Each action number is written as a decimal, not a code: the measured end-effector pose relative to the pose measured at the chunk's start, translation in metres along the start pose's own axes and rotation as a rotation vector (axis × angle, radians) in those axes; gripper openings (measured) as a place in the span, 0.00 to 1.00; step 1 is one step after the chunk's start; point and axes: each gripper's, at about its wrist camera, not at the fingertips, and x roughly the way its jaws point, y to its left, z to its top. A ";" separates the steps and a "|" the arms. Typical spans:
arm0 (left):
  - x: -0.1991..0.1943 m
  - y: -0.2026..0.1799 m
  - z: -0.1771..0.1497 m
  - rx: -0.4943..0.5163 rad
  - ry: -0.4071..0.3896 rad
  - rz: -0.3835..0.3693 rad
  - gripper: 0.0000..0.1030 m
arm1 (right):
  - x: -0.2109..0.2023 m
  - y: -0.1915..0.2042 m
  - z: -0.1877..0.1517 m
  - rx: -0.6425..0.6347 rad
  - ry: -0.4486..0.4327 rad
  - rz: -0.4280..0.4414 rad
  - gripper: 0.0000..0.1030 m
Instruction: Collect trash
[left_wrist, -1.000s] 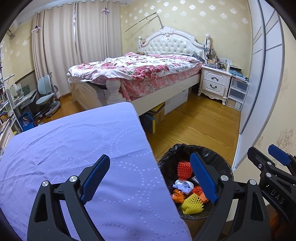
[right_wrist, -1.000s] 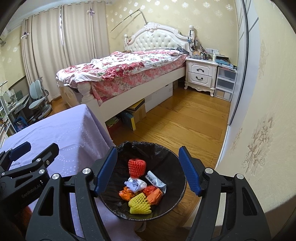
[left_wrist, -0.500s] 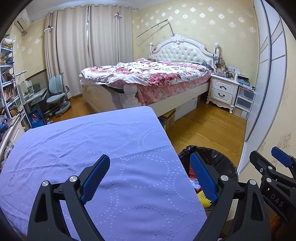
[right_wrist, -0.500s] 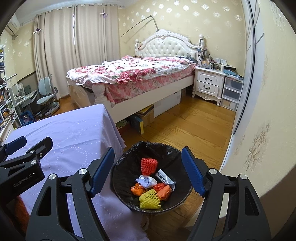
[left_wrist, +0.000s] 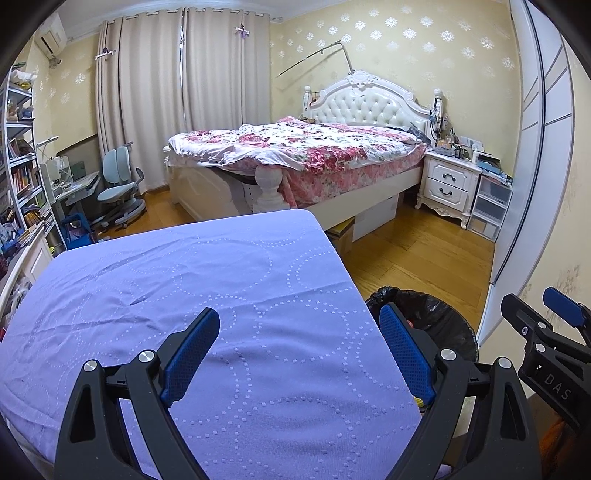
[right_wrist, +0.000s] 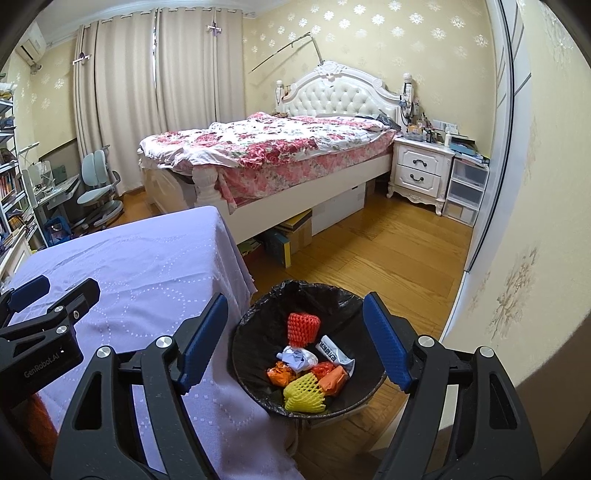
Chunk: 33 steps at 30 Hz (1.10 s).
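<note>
Left gripper (left_wrist: 299, 354): jaws spread, nothing held, above purple tablecloth (left_wrist: 184, 288). Right gripper (right_wrist: 295, 339): jaws spread, nothing held, above bin (right_wrist: 258, 332). Trash (right_wrist: 306, 362): lodged inside bin, right of table. Step judged: collection apparently finished; next, a check for leftovers is called for.

Trash bin (left_wrist: 439, 325): left wrist view, contents mostly hidden behind desk (left_wrist: 221, 295) edge and left tongs (left_wrist: 299, 354); right tongs (left_wrist: 554, 350) cut off by frame edge; wrapper (right_wrist: 334, 352) print too small to read; bookshelf (left_wrist: 18, 166) cropped
</note>
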 end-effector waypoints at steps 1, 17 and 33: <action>0.000 0.000 0.000 0.000 0.001 -0.001 0.85 | 0.000 0.000 0.000 0.000 0.000 0.000 0.72; -0.002 0.002 -0.001 -0.004 0.006 0.001 0.85 | -0.002 0.003 0.000 -0.003 0.003 0.001 0.72; -0.002 0.003 -0.002 -0.004 0.007 -0.001 0.85 | -0.002 0.005 0.000 -0.006 0.005 0.000 0.72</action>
